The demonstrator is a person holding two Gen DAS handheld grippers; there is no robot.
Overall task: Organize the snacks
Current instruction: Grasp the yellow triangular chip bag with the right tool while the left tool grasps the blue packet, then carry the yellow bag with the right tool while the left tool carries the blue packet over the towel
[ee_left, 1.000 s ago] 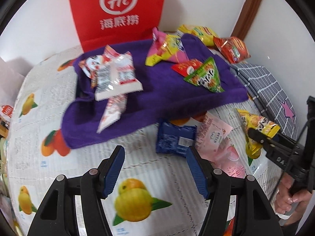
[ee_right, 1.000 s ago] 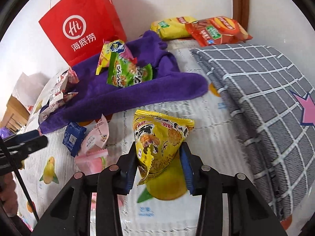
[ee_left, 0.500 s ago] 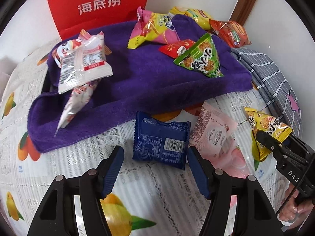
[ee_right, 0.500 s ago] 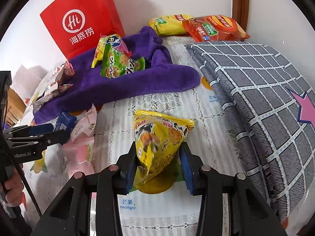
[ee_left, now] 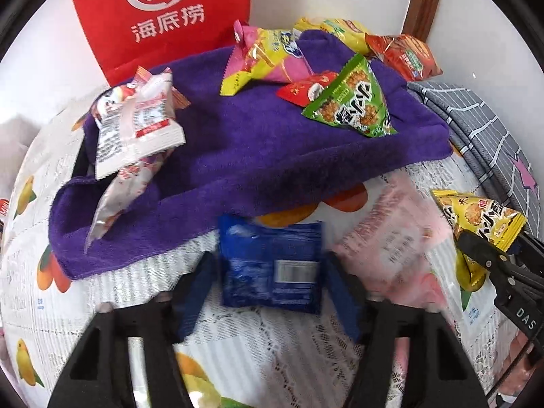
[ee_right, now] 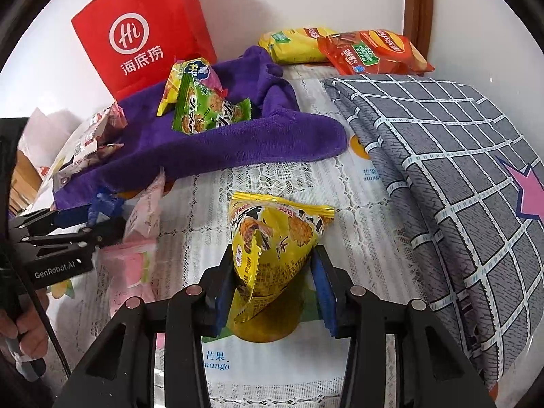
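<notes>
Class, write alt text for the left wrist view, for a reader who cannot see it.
The left gripper, whose jaws have just been closing, straddles a blue snack packet lying on a fruit-print tablecloth. Behind it a purple towel holds several snack packets, with a red paper bag against the wall. At right, the right gripper holds a yellow snack packet.
</notes>
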